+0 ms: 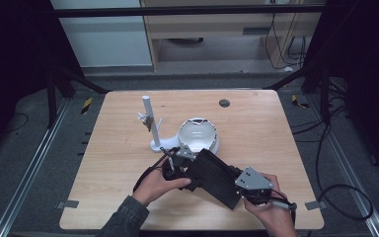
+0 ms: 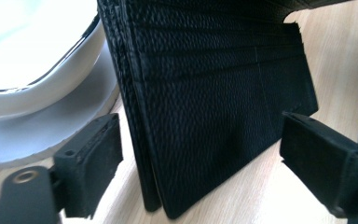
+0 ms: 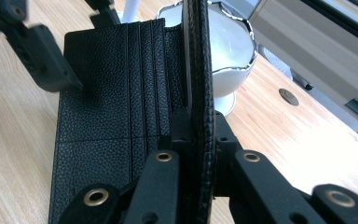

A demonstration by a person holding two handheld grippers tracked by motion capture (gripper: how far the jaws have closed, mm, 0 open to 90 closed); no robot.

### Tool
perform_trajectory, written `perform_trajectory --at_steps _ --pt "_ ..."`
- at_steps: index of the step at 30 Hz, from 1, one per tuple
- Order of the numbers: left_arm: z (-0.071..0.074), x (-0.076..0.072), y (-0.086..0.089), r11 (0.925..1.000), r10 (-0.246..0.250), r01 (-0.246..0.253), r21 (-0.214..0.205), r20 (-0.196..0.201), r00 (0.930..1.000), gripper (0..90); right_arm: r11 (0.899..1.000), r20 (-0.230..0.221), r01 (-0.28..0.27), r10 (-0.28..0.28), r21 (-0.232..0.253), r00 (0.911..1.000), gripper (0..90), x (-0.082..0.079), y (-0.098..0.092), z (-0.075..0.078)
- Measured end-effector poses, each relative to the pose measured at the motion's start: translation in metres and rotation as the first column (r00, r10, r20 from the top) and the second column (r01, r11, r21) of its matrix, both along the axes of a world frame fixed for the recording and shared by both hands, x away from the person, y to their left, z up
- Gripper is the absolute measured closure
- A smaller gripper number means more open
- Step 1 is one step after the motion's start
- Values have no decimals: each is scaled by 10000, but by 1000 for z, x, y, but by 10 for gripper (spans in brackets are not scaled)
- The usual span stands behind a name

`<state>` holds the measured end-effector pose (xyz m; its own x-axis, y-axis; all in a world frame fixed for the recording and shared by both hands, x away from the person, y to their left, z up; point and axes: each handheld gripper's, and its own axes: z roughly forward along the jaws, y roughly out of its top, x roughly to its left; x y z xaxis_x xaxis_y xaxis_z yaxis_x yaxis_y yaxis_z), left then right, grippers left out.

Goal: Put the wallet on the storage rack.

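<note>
Left gripper (image 1: pixel 177 159): jaws spread wide, straddling near end of black wallet (image 2: pixel 214 102), pads apparently clear of leather, though high view too dark to confirm. White bowl (image 1: pixel 198 136) just beyond left pad, white stand (image 1: pixel 151 123) beside bowl. Wallet standing on edge on wooden table (image 1: pixel 256 123), between both grippers. Right gripper (image 3: pixel 196 140): clamped tight on upright cover flap, card-slot panel left of jaws.

Black wallet (image 3: pixel 107 116), white bowl (image 1: pixel 198 134), pale wood-grain table (image 1: pixel 256 128).
The wallet is showing pebbled black grain; black pads (image 2: pixel 93 163) are flanking it.
</note>
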<state>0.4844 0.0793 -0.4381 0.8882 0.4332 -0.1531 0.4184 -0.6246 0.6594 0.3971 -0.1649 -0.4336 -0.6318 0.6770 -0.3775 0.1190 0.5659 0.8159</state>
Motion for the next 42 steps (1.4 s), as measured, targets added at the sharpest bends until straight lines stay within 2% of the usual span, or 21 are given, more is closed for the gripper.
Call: perform_trajectory --at_steps 1,2,3,7,12,14,15,16,18,20,23,26,27,29,30,31,33,34,36,38,42 --pt "2 2 -3 9995 -284 279 -177 -302 9991 187 10000 115 -41 40 55 9999 841 -1 0 1" --pt "2 2 -3 9995 -284 279 -177 -302 9991 220 10000 115 -41 40 55 9999 841 -1 0 1" --pt "3 4 -3 9984 -356 332 -453 -531 9980 233 9999 177 -47 44 122 9998 840 -1 -1 2" --pt "10 9 4 9974 -352 294 -665 -878 9955 494 9997 283 -163 157 207 9995 840 -2 -3 2" --pt "25 5 7 9953 -569 487 -834 -985 9935 686 9991 270 -365 358 223 9990 837 -3 -5 1" --pt "33 0 7 9938 -712 626 -921 -935 9931 742 9991 135 -410 408 127 9991 830 -4 -6 -2" --pt "41 -5 6 9955 -674 626 -708 -685 9954 762 9991 98 -404 403 116 9991 828 -5 -7 -3" --pt "41 -5 6 9955 -674 626 -708 -685 9954 773 9991 98 -404 403 116 9991 828 -5 -7 -3" --pt "52 -11 6 9975 -527 511 -498 -317 9981 797 9987 38 -440 439 271 9990 817 -6 -9 -3" --pt "54 -12 5 9975 -488 472 -518 -285 9984 804 9983 9 -493 492 308 9988 807 -6 -9 -3" --pt "66 -13 4 9987 -465 463 -216 -75 9989 808 9969 -278 -681 692 396 9972 711 -5 -8 -6" --pt "70 -13 3 9988 -409 407 -271 -57 9991 810 9962 -504 -778 797 384 9955 634 -5 -5 -10" --pt "75 -12 3 9992 -322 322 -230 4 9995 810 9962 -757 -839 855 230 9935 525 -4 -2 -14" --pt "79 -12 3 9995 -270 271 -181 90 9996 810 9960 -888 -889 893 90 9920 427 -4 0 -17" --pt "79 -12 3 9995 -270 271 -181 90 9996 810 9960 -888 -889 893 90 9920 427 -4 0 -17" --pt "85 -11 6 9996 -201 203 -173 132 9997 811 9960 -911 -883 890 121 9919 302 -4 1 -20" --pt "89 -11 8 9997 -132 136 -208 191 9997 810 9959 -904 -894 902 122 9918 271 -4 1 -21" --pt "91 -10 9 9997 -98 103 -230 219 9997 811 9946 -1035 -1022 1036 188 9892 195 -4 0 -23" --pt "97 -10 13 9994 -4 14 -342 291 9996 811 9938 -1058 -1085 1103 228 9883 179 -5 -1 -24" --pt "106 -11 17 9996 39 -28 -271 412 9991 811 9915 -1505 -1250 1292 370 9801 117 -4 -5 -28" --pt "115 -12 24 9995 119 -101 -312 576 9983 811 9938 -2156 -1110 1108 110 9702 79 0 -15 -39"
